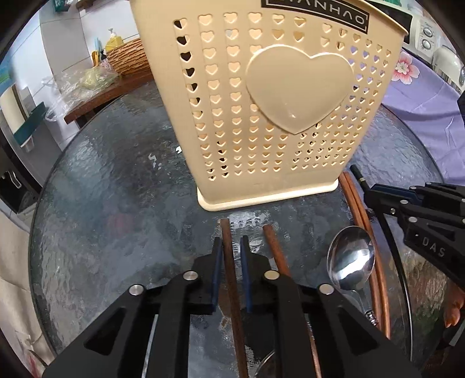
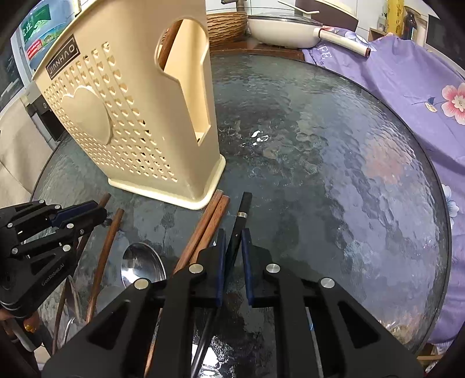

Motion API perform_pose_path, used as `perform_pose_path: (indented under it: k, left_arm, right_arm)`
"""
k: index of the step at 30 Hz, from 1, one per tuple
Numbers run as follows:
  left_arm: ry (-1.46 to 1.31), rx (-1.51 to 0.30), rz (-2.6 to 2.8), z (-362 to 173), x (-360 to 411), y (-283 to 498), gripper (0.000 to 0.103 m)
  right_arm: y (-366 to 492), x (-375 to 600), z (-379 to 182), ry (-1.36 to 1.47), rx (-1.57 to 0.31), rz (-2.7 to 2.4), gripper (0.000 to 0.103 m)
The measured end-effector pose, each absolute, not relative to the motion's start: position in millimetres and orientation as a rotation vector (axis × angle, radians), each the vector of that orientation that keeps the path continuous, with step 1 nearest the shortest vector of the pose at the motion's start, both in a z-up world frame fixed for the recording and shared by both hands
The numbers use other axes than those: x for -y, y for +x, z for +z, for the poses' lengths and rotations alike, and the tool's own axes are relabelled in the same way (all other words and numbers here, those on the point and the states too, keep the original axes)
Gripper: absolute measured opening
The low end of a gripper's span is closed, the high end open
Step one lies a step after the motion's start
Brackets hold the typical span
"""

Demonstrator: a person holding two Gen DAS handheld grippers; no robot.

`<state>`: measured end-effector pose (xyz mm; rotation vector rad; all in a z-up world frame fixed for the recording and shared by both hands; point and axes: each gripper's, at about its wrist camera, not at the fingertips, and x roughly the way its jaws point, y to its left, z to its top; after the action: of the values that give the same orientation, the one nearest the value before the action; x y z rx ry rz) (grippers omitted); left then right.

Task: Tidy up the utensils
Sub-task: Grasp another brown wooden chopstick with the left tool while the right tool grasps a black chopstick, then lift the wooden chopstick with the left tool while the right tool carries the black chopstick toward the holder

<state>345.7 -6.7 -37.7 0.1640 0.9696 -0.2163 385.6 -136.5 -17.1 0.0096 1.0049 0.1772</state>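
Gripping a single brown wooden chopstick (image 1: 229, 261), the left gripper (image 1: 231, 247) sits nearest in the left wrist view, its two blue-padded fingers (image 1: 216, 261) clenched on either side of the stick, which lies lengthwise between them on the round textured glass table (image 1: 101, 203). Just to the right lies a second brown chopstick (image 1: 274, 250), apart from the first and angled slightly. Further right, a shiny metal spoon (image 1: 351, 258) lies bowl-up, with a pair of brown chopsticks (image 1: 360, 209) running alongside and partly under it.

In the right wrist view, the right gripper (image 2: 234, 247) is closed on a black chopstick (image 2: 242, 212) with a thin silver band near its end; the stick passes between the blue pads and points away across the glass. Just left of it, the paired brown chopsticks lie side by side, touching each other, their far ends just beside the base of the holder.

Beyond the utensils stands a cream plastic utensil holder (image 1: 261, 116), upright on the table, pierced with small heart-shaped holes and bearing a large raised heart. One brown chopstick (image 2: 170, 43) already stands inside it, visible through the arched side opening. Behind, a purple floral cloth (image 2: 407, 87) drapes the table's far right edge, and a cream pan (image 2: 284, 29) and a woven basket (image 2: 226, 24) sit at the back.
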Motion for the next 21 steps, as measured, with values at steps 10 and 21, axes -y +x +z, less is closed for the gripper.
perform_pose_path:
  k: [10,21]
  left_arm:
    - [0.128,-0.958,-0.210,-39,2,346,0.007]
    - [0.067,-0.902,-0.195,-20,-22,350,0.007]
  right_arm:
    - [384,144,-20,0.075,-0.973,0.184,0.008]
    - [380,169,-8,0.242,-0.902,0.247,0.008]
